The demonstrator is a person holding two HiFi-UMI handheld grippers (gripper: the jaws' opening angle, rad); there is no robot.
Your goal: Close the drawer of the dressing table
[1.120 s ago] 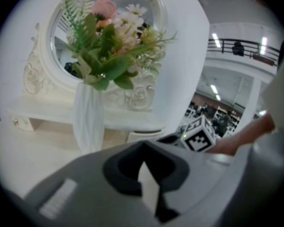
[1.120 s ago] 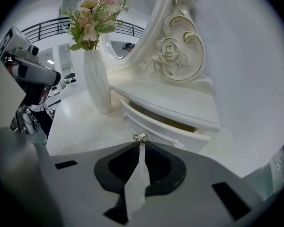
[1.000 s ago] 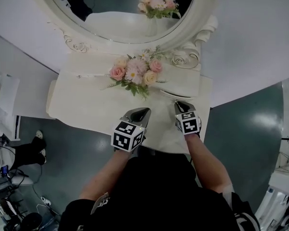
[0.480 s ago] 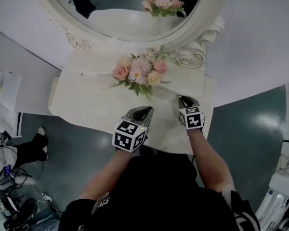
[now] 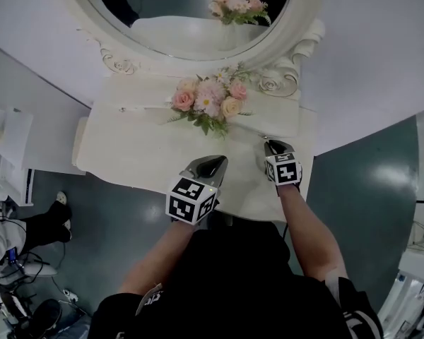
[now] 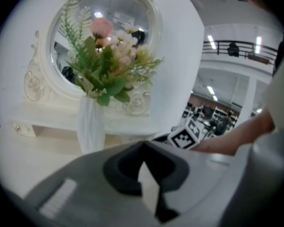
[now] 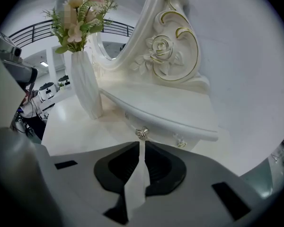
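The white dressing table (image 5: 127, 154) stands under an oval mirror (image 5: 191, 20), with a raised shelf (image 7: 175, 110) along its back. A small metal drawer knob (image 7: 142, 133) sits under the shelf's lip, and a second knob (image 7: 181, 142) is to its right. The drawer front is mostly hidden by the lip. My right gripper (image 7: 142, 144) (image 5: 274, 145) is shut with its tips right at the first knob; nothing is between them. Over the table's front part, my left gripper (image 6: 143, 149) (image 5: 210, 162) is also shut and holds nothing.
A white vase (image 7: 86, 86) of pink and cream flowers (image 5: 210, 104) stands mid-table, left of the right gripper. A carved rose scroll (image 7: 163, 51) flanks the mirror. A person's legs (image 5: 35, 224) show on the floor at the left.
The head view has shifted a little. Both grippers keep their places at the table, the right one still at the knob.
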